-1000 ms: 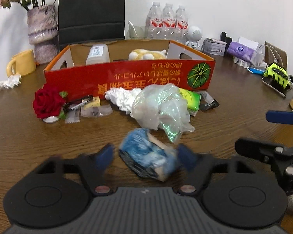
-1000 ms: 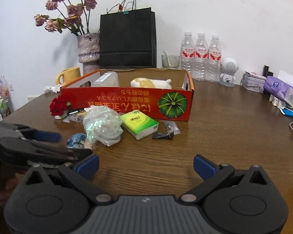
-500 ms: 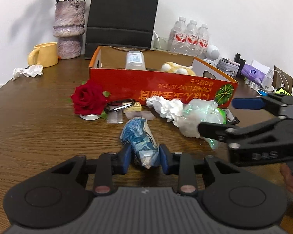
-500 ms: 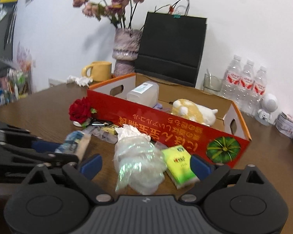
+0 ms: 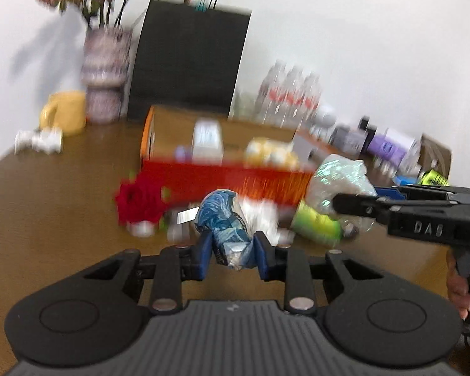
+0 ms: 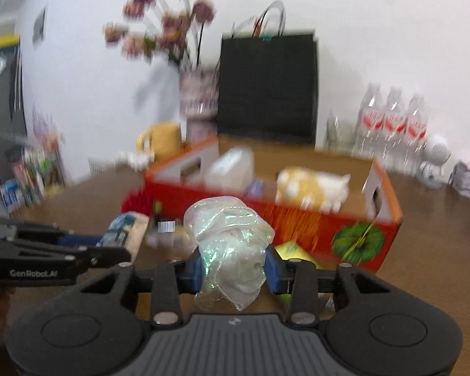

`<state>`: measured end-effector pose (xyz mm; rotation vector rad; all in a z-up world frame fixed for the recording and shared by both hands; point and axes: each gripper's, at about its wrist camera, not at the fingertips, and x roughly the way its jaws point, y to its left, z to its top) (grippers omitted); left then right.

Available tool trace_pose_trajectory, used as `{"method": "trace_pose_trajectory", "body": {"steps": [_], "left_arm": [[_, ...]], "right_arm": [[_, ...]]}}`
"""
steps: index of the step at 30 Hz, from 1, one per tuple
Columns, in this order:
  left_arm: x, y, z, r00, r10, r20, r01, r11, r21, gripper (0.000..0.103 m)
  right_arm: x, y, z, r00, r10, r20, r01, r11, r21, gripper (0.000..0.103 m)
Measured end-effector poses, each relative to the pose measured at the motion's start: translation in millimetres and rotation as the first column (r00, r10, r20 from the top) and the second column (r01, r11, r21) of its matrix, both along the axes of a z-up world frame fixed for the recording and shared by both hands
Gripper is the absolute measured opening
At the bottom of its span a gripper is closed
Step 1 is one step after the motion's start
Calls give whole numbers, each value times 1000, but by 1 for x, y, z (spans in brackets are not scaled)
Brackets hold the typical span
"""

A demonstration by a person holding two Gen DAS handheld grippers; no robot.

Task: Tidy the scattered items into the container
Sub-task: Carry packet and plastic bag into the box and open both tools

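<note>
between the blue pads of the left gripper [image 5: 232, 255] a crumpled blue printed wrapper [image 5: 225, 224] is sitting pinched, jaws narrow on it and clear of the wooden table [image 5: 56, 206]. the right gripper [image 6: 235, 271] is clamping a wad of iridescent clear plastic film [image 6: 228, 238]; its jaws have just been closing, and the film is now bulging above and drooping below the pads. both views are smearing with motion, so small details are hard to read.

the container, a red cardboard box [image 6: 307, 222] with a green pumpkin print, is standing just behind both loads, already holding a white plastic tub [image 6: 232, 169] and a yellow-and-white plush toy [image 6: 313, 185]. still lying on the table in front of it are a red rose [image 5: 139, 200], a green tissue pack [image 5: 316, 224] and some small bits i cannot identify.

risks, as i am judging them: the film is springy and slippery, so it may be creeping out of a light pinch or snagging on the box's front wall if carried too low. the two grippers are working close side by side, so they could be knocking together over the box. a loose corner of the wrapper could be dragging the rose along.
</note>
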<state>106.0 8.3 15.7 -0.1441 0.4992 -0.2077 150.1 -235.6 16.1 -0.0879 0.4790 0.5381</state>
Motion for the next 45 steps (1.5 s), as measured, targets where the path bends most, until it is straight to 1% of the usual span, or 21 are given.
{"method": "trace_pose_trajectory", "body": {"steps": [3,5,8,11,14,17,19,22,26,29,30,31,32,33,34,35,36,37,39,42,45], "left_arm": [[8,4,32,995,2,97,-3,1000,8,29],[21,5,51,988,12,152,-14,1000,14,29],[54,4,69,980,38,196,-45,999,30,29],[97,5,68,983,72,167,-77,997,26,29],[141,7,52,989,102,110,-108,993,52,29],[176,6,34,992,111,59,-117,987,110,29],[191,7,24,993,109,47,-114,984,137,29],[212,6,13,994,108,29,-112,978,178,29],[230,8,-1,996,87,-35,-80,980,182,29],[232,10,-7,995,82,-51,-71,981,181,34],[232,10,-6,996,81,-48,-71,982,176,42],[230,11,-4,996,78,-42,-70,983,169,48],[227,11,-1,996,80,-30,-74,984,164,61],[226,11,3,996,83,-21,-79,984,160,79],[223,11,7,996,91,-5,-89,984,157,87],[219,11,12,994,106,21,-108,982,156,97],[214,10,17,992,118,49,-124,979,160,102],[212,8,22,991,118,67,-127,978,166,103],[204,4,29,988,113,106,-130,977,170,103],[199,1,37,986,110,124,-129,980,153,103],[196,-1,39,988,94,126,-112,984,139,103]], "right_arm": [[12,-16,29,997,-46,56,43,998,42,37],[28,-22,44,992,-89,86,85,995,44,37],[63,-25,56,983,-156,94,154,988,31,37],[102,-20,50,972,-228,62,229,973,-19,37],[142,-8,29,954,-298,34,300,945,-130,37],[171,0,5,950,-312,-15,301,928,-221,37],[188,6,-9,950,-311,-41,288,916,-278,37],[204,15,-22,959,-274,-72,240,920,-309,37],[222,16,-26,962,-256,-93,217,928,-303,38],[225,15,-28,965,-239,-107,198,935,-294,45],[225,15,-28,967,-231,-111,191,938,-289,48],[224,14,-28,967,-228,-114,188,941,-282,53],[223,13,-26,967,-226,-116,188,944,-272,56],[220,13,-23,968,-226,-111,191,946,-262,63],[218,12,-20,969,-225,-104,193,949,-251,71],[216,11,-17,971,-221,-96,194,953,-233,75],[213,10,-13,973,-212,-88,191,960,-205,83],[211,8,-9,976,-202,-84,186,967,-173,88],[208,4,-1,978,-192,-83,183,977,-109,89],[204,-1,8,981,-173,-90,172,985,-18,99],[200,-1,14,983,-164,-88,165,986,4,100]]}}
